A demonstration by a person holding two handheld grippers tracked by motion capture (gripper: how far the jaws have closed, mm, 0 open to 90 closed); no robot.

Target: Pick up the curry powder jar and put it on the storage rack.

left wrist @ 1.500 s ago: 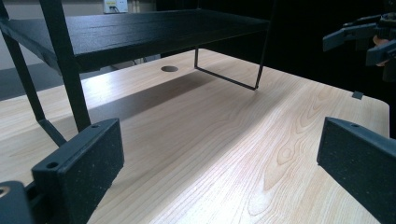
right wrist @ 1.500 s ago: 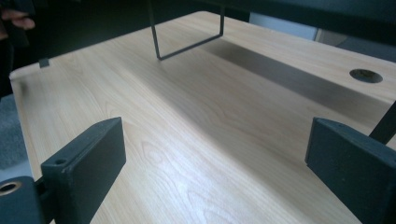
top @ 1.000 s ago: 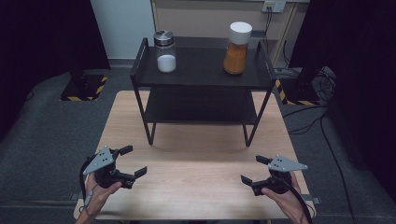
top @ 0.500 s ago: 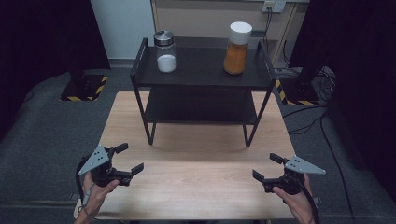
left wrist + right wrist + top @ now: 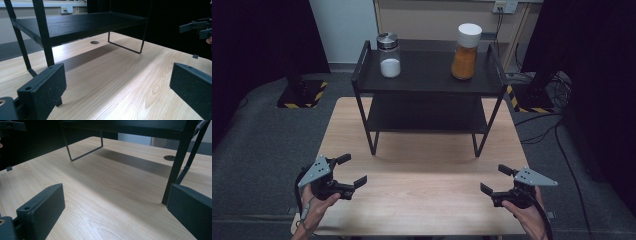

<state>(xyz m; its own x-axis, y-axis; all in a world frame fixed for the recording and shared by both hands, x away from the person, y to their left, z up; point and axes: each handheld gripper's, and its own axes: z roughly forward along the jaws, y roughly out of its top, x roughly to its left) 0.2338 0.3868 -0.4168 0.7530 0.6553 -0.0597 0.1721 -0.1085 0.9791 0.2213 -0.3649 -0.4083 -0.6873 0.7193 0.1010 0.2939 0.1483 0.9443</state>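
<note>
**Both claws parked, jars up on rack**

Left gripper & right gripper hover low at table's near corners, jaws wide apart, nothing held: prob. a ready pose. White-powder jar & orange-spice jar stand upright on black rack's top shelf, well apart from both.

Wooden table, black two-tier rack on its far half, 12 o'clock. Top shelf: jar of white powder with a metal lid at 11 o'clock, jar of orange powder with a white lid at 1 o'clock, well apart, both upright. Lower shelf bare. Left gripper at 8 o'clock near the table's near-left corner, jaws spread, nothing between them, held in the left hand. Right gripper at 4 o'clock near the near-right corner, jaws spread, nothing between them, in the right hand. Both grippers well apart from the rack. Dark floor around.
</note>
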